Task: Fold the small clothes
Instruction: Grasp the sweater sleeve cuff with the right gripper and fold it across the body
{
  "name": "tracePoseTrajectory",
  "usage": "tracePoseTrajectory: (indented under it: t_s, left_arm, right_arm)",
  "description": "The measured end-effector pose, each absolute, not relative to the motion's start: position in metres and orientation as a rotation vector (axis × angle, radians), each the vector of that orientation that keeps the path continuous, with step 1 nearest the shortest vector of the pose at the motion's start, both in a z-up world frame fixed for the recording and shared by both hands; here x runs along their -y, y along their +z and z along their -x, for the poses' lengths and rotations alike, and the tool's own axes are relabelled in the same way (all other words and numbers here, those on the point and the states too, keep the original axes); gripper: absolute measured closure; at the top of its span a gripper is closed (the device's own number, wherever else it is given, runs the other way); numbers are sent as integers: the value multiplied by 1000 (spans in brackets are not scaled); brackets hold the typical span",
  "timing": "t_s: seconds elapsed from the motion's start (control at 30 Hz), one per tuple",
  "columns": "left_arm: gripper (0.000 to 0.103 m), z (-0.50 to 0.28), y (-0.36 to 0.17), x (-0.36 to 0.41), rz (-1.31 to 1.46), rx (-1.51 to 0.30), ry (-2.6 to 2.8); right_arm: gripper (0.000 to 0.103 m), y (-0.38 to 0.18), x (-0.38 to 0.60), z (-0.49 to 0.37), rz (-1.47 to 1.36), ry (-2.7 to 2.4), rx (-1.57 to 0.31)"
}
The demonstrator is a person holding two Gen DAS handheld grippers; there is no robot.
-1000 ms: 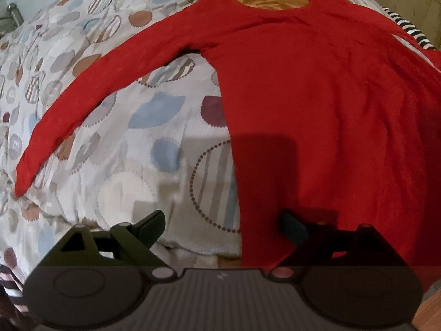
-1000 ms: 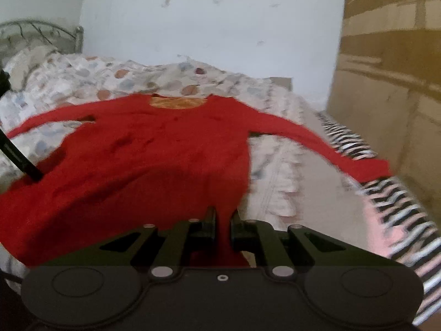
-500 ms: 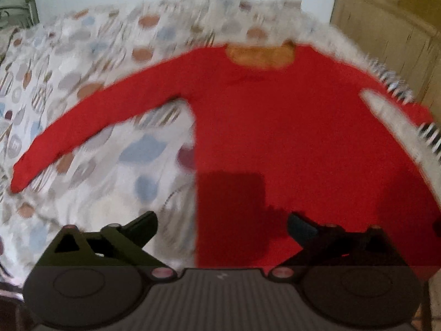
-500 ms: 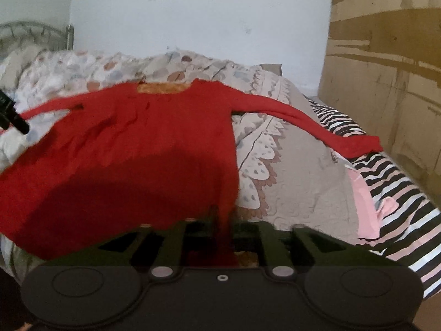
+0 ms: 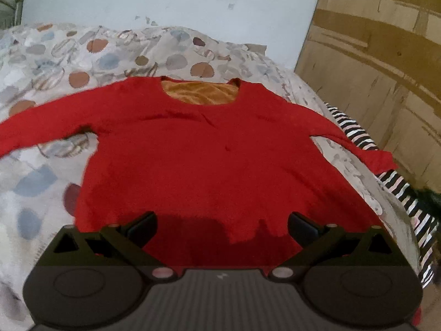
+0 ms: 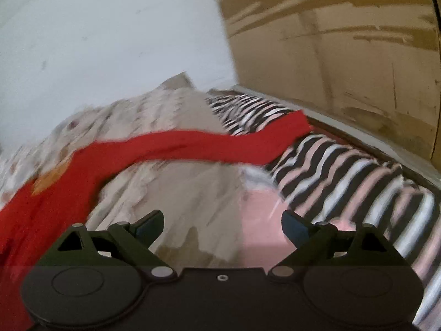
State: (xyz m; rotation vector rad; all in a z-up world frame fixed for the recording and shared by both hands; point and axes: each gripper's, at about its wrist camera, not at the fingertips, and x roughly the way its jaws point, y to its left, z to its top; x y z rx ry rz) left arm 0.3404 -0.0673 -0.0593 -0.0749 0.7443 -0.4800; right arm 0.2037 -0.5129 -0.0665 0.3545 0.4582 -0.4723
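A red long-sleeved top (image 5: 215, 160) with an orange lining at the neck lies spread flat on the bed, both sleeves out to the sides. My left gripper (image 5: 222, 226) is open and empty, above the top's bottom hem. My right gripper (image 6: 222, 223) is open and empty, over the bedspread to the right of the top. The top's right sleeve (image 6: 198, 146) stretches across the right wrist view and its cuff lies on the striped fabric.
A patterned bedspread (image 5: 44, 171) with round spots covers the bed. A black, white and pink striped fabric (image 6: 358, 171) lies along the bed's right side. A wooden wardrobe (image 5: 380, 63) stands at the right. A pale wall (image 5: 165, 0) is behind.
My right gripper has opened, let go of the top's hem and swung right toward the sleeve. My left gripper has moved right, over the middle of the hem, still open.
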Motion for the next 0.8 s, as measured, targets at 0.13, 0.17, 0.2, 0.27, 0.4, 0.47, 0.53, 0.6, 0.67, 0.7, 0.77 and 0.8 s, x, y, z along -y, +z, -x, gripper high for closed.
tracePoseTrajectory:
  t_s: [0.13, 0.17, 0.2, 0.27, 0.4, 0.47, 0.53, 0.6, 0.67, 0.7, 0.77, 0.8]
  left_arm:
    - [1, -345, -71, 66, 94, -764, -479]
    - [1, -346, -71, 66, 92, -765, -472]
    - [1, -348, -71, 66, 89, -760, -467]
    - [1, -349, -68, 65, 86, -745, -460]
    - [1, -358, -62, 61, 97, -725, -435]
    - [1, -362, -59, 55, 121, -721, -418]
    - [1, -368, -57, 48, 148, -713, -393]
    - [1, -372, -53, 42, 161, -700, -364]
    - [1, -374, -50, 36, 156, -678, -326]
    - [1, -375, -48, 34, 150, -665, -311]
    - [1, -377, -45, 31, 133, -644, -281]
    - [1, -377, -44, 29, 127, -635, -267]
  right_arm:
    - [21, -75, 568, -255, -333, -608, -427]
    - [24, -78, 580, -266, -316, -649, -425]
    - [29, -81, 593, -278, -311, -692, -431]
    - [33, -87, 624, -299, -365, -778, -441]
    - [38, -91, 661, -315, -541, -907, -359]
    - [63, -91, 671, -326, -583, -927, -355]
    - [89, -94, 678, -338, -599, -941, -387]
    - [94, -90, 673, -346, -555, -945, -397]
    - [95, -80, 666, -351, -528, -916, -368]
    - [95, -70, 659, -351, -498, -896, -347]
    - [96, -48, 642, -355, -434, -848, -312]
    - [96, -34, 632, -357, -393, -818, -290]
